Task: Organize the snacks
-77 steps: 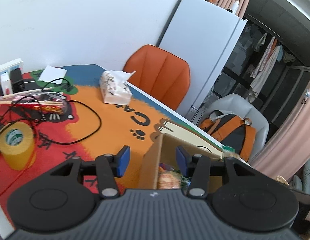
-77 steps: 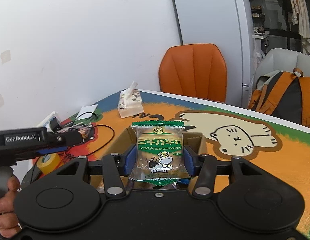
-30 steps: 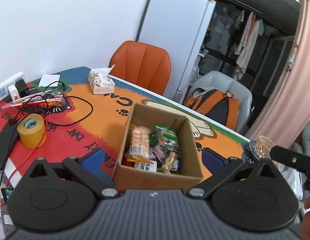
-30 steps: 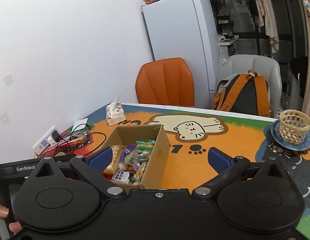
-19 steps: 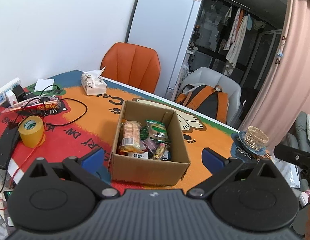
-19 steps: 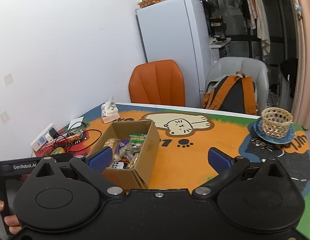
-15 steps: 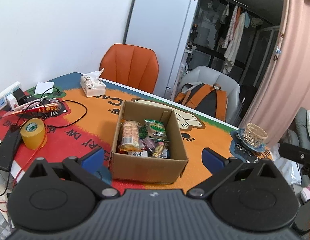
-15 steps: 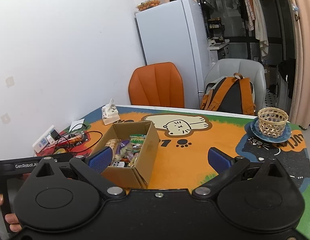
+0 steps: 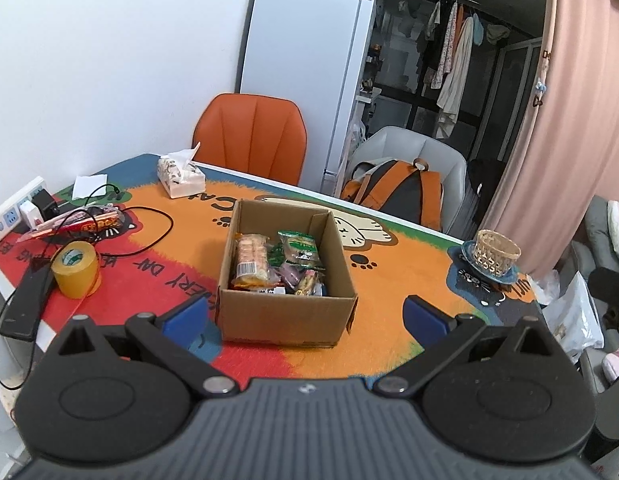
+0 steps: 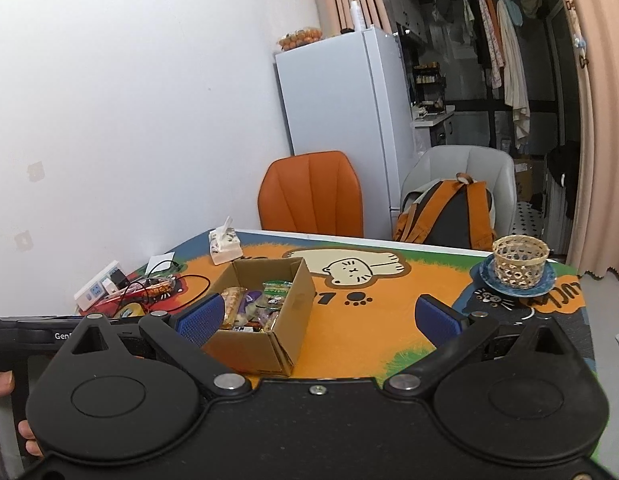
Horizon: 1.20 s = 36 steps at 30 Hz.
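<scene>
snacks (image 9: 283,262) are seen packed in the cardboard box (image 9: 285,316) at frame centre on the tabletop (image 9: 389,280); left gripper (image 9: 305,314) & right gripper (image 10: 317,318) fingers spread wide, nothing held; no loose snacks visible, so task judged approx. done.

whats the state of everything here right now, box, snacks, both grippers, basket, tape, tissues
cardboard box: upright, top open
snacks: lying inside the box
left gripper: open, holding nothing
right gripper: open, holding nothing
wicker basket: upright on the blue saucer
yellow tape roll: standing on its flat end
tissue pack: a tissue sticking out
</scene>
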Tool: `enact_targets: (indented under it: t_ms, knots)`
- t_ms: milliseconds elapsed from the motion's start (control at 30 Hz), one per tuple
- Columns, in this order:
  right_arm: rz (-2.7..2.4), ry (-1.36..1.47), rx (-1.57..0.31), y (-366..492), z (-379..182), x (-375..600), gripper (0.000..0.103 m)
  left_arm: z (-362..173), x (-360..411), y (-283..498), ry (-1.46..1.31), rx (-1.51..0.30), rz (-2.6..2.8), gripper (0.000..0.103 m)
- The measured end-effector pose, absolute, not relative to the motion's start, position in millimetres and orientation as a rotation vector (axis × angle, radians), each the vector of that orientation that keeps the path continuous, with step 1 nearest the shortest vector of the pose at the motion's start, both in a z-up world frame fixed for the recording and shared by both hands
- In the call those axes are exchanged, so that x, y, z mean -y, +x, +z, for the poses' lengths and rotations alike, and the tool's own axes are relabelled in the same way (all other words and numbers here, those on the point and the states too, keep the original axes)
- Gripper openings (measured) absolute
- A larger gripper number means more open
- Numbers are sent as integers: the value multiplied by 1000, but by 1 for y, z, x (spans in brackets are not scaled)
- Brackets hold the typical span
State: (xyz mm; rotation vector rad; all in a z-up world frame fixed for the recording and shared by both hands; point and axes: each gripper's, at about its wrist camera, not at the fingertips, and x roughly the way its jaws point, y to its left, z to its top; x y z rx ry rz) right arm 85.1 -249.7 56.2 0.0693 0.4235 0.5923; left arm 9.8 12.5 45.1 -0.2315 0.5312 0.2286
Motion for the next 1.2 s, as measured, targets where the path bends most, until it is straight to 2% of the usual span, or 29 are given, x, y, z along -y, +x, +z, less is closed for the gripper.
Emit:
enact_targets:
  t_ms: [1200]
  knots:
    - [578,75,-448,72,52,264,103,50,9,4,-180,-539,188,103]
